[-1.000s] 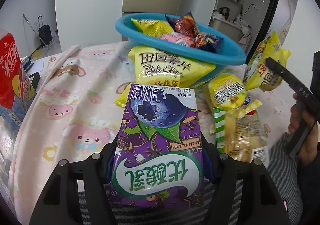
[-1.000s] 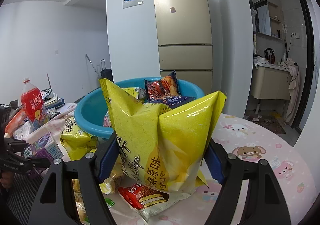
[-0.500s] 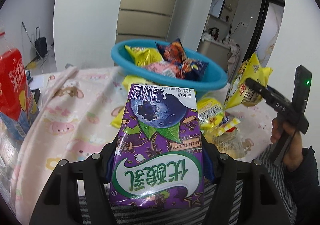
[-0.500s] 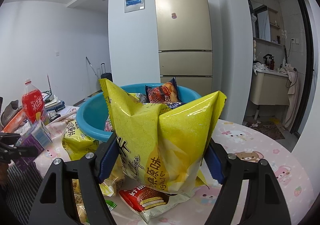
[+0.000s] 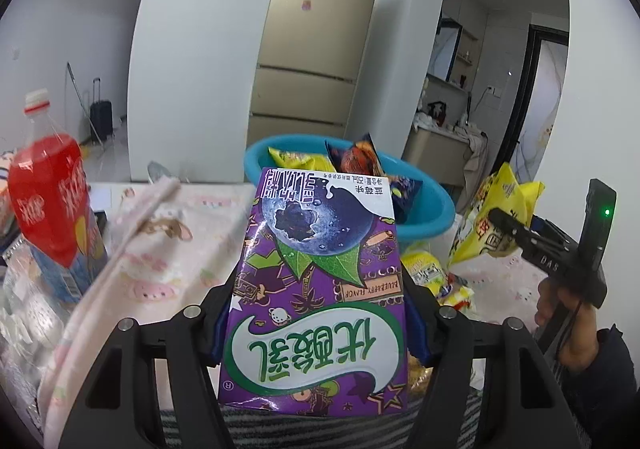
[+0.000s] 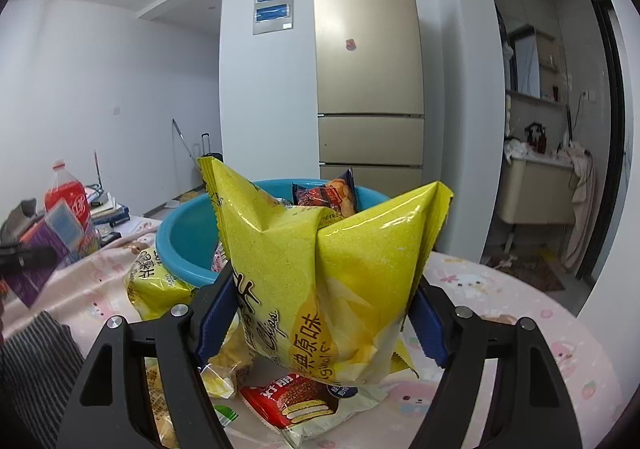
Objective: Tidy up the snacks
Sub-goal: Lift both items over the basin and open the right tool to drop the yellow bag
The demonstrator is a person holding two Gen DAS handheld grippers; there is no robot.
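Left tool (image 5: 318, 313): you're clamping the purple blueberry carton (image 5: 316, 289) between both pads, low centre of the left view, printed face upside down, held clear above the tabletop (image 5: 192, 233). Right tool (image 6: 320, 313): you're squeezing the yellow chip bag (image 6: 328, 269), frame centre, the bag folding inward at the pinch.

Risks, my read:
- Bag is soft and air-filled. Squeeze harder and it may pop or crush the chips; ease off and it may slide out.
- Loose packets, including a red pie wrapper (image 6: 304, 405), are lying right under the bag. Dropping low here would be snagging them.
- Blue basin (image 6: 188, 237) is already holding snacks; a bag landing on its rim could tip back out.
- Red soda bottle (image 5: 52, 205), left edge of the left view, is standing upright near the carton's side. A wide swing could knock it.

Pose: both tools are pointing roughly level toward the basin behind. Your right hand (image 5: 568, 313) is showing at right edge of the left view, wrapped around the tool handle.
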